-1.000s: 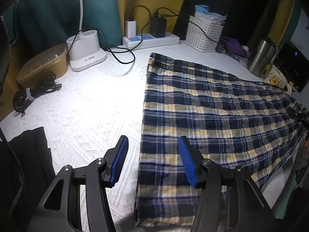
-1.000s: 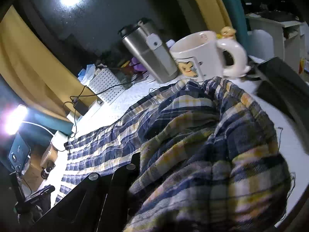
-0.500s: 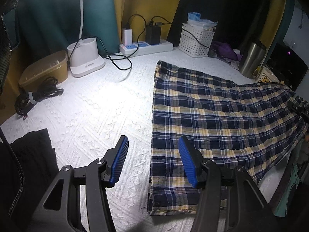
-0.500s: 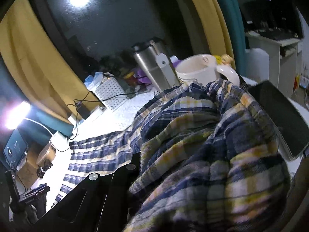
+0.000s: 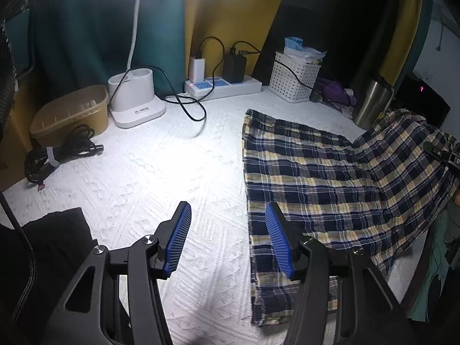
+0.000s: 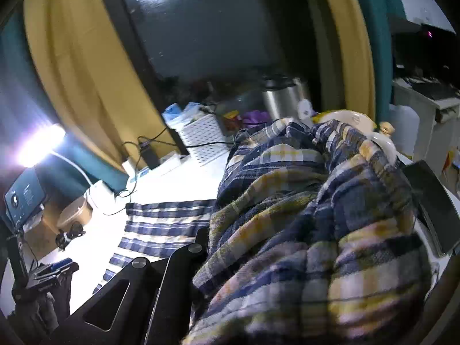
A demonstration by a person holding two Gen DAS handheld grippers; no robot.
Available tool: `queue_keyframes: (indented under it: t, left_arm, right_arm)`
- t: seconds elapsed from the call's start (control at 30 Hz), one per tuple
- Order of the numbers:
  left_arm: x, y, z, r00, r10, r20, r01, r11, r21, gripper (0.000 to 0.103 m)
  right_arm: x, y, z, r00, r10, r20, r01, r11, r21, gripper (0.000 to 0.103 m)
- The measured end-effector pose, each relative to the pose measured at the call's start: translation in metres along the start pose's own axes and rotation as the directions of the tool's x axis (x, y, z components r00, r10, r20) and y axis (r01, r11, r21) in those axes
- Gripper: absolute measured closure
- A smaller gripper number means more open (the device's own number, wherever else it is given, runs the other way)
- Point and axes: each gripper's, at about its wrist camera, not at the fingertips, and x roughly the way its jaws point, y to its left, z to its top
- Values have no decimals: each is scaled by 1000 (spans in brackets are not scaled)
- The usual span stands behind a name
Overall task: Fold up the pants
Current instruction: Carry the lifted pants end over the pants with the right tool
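The navy, yellow and white plaid pants [image 5: 316, 178] lie on the white textured cloth [image 5: 161, 172], leg hems toward the left. My left gripper [image 5: 227, 238] is open and empty above the cloth, its right blue pad [image 5: 276, 241] over the pants' near hem edge. My right gripper is shut on the bunched waist end of the pants [image 6: 316, 230] and holds it raised off the table; its fingertips are buried in fabric. It shows in the left wrist view [image 5: 442, 155] at the far right, lifting that end.
Along the back stand a tan box [image 5: 69, 115], white charger base [image 5: 135, 97], power strip [image 5: 224, 86], white basket [image 5: 296, 80] and steel tumbler [image 5: 371, 103]. A coiled black cable [image 5: 63, 152] lies left, black cloth [image 5: 54, 247] at near left. A mug [image 6: 359, 126] and dark tablet [image 6: 434, 207] sit by the right gripper.
My right gripper has lifted the waist end up and carried it leftward, so the pants' right part now rises off the table. My left gripper has drawn back and left, still open.
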Motion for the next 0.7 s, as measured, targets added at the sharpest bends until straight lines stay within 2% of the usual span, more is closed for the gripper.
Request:
queue_keyframes:
  t: [0.37, 0.7]
  left_arm:
    - [-3, 34, 0, 998, -45, 34, 47, 997, -63, 49]
    - [-10, 56, -6, 997, -57, 54, 62, 994, -91, 49]
  right_arm:
    - [23, 65, -2, 998, 30, -50, -35, 994, -103, 95]
    - [67, 120, -28, 989, 31, -147, -58, 981, -187, 95]
